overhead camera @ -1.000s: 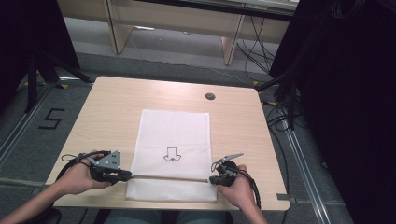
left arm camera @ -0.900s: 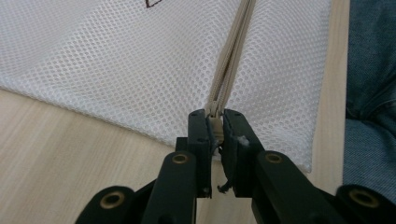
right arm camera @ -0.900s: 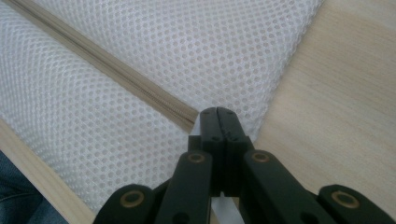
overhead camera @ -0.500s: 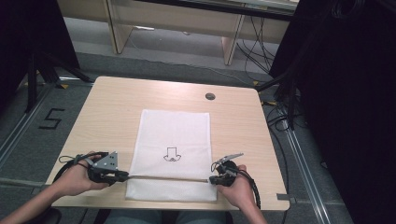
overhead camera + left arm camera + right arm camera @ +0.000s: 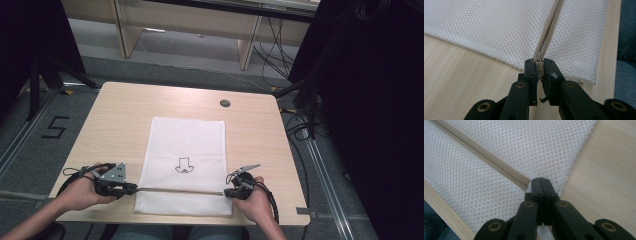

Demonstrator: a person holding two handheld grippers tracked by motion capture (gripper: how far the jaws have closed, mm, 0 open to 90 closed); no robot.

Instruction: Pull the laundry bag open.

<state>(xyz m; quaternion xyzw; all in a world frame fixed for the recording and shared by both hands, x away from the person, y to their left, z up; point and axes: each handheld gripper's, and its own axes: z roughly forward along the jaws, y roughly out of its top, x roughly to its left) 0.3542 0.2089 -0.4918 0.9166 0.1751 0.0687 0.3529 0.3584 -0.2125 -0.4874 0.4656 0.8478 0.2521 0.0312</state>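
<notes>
Low in the frame, the left gripper (image 5: 134,188) is clamped tight on the zip (image 5: 539,65) end, pads squeezing it. The right gripper (image 5: 226,192) pinches the zip's other end, jaws fully together. The mesh bag (image 5: 184,145) lies flat mid-table (image 5: 120,115).

Lab-like recording room, wooden table (image 5: 125,115), floor rails (image 5: 327,195), taped floor number (image 5: 54,128), black curtains (image 5: 370,100), loose cables (image 5: 272,55)
</notes>
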